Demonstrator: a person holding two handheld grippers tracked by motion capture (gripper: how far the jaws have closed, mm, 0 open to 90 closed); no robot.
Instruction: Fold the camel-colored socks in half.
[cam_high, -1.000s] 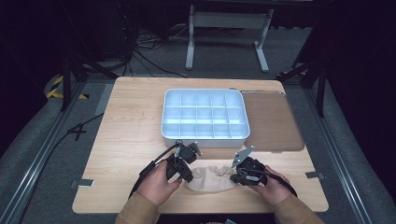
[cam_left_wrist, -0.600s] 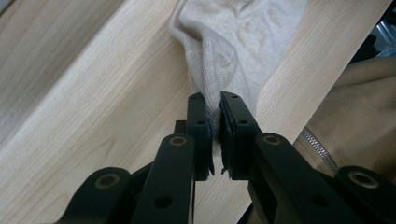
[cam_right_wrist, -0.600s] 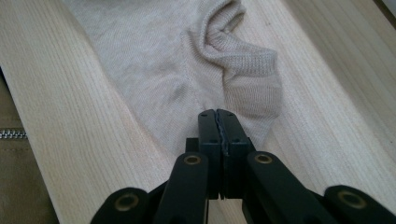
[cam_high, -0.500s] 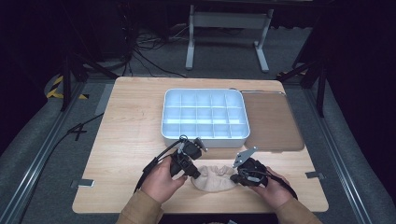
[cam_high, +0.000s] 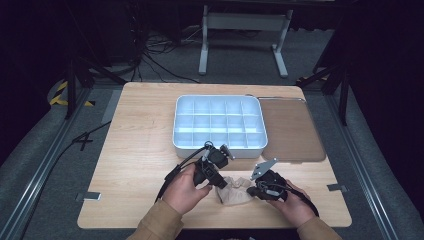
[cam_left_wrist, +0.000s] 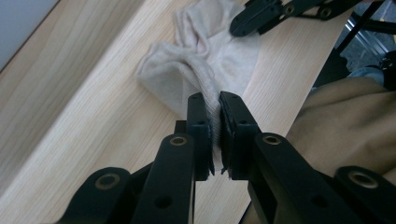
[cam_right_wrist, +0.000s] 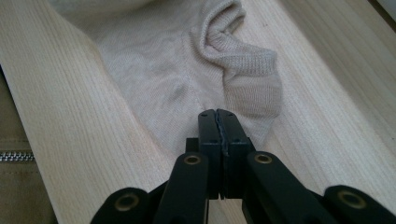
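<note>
A beige sock (cam_high: 235, 192) lies crumpled on the wooden table (cam_high: 140, 150) near its front edge, between my two grippers. My left gripper (cam_high: 220, 184) is shut on the sock's ribbed edge. In the left gripper view the fabric (cam_left_wrist: 187, 70) runs up into the closed jaws of the left gripper (cam_left_wrist: 212, 105) and is lifted a little. My right gripper (cam_high: 251, 190) is shut. In the right gripper view its tips (cam_right_wrist: 217, 116) rest on the flat part of the sock (cam_right_wrist: 163, 70), and I see no fabric between them. The right gripper (cam_left_wrist: 240, 25) also shows far off in the left gripper view.
A white tray (cam_high: 218, 148) with several empty compartments stands just beyond the grippers. A brown flat lid (cam_high: 290, 130) lies to its right. The table's front edge is close behind both hands. A cable (cam_high: 172, 172) trails from the left gripper.
My left gripper has moved up and to the right with the sock's edge in it, bunching the sock toward the right gripper. The right gripper has stayed put.
</note>
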